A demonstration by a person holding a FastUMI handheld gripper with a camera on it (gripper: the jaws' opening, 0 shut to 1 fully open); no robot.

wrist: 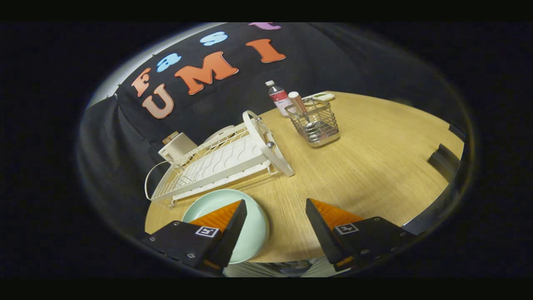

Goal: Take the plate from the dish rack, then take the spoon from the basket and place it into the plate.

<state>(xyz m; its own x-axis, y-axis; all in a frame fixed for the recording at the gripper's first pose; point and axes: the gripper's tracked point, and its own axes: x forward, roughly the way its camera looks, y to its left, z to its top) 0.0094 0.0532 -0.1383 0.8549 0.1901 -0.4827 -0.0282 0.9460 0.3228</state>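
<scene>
Your gripper (pixel 275 210) hangs with its fingers spread wide and nothing between them; bare table (pixel 374 166) shows through the gap. The left finger overlaps the pale green plate (pixel 254 233), which lies flat on the table near its edge, just in front of the white dish rack (pixel 220 162); whether the finger touches the plate or only passes above it cannot be told. The rack stands empty of dishes, so the plate step reads as done.

Beyond the fingers, past the rack's far end, stands the wire basket (pixel 317 121). The spoon (pixel 300 106) leans in it, its pale handle rising above the rim and its bowl down among the wires, indistinct. A small bottle (pixel 278 96) stands just behind the basket.

Expect the spoon to be light, stiff and probably smooth, so liable to slip or swivel in a loose pinch. Take it on the exposed handle above the rim and lift it straight out; the light basket may tip or drag if the spoon catches.
</scene>
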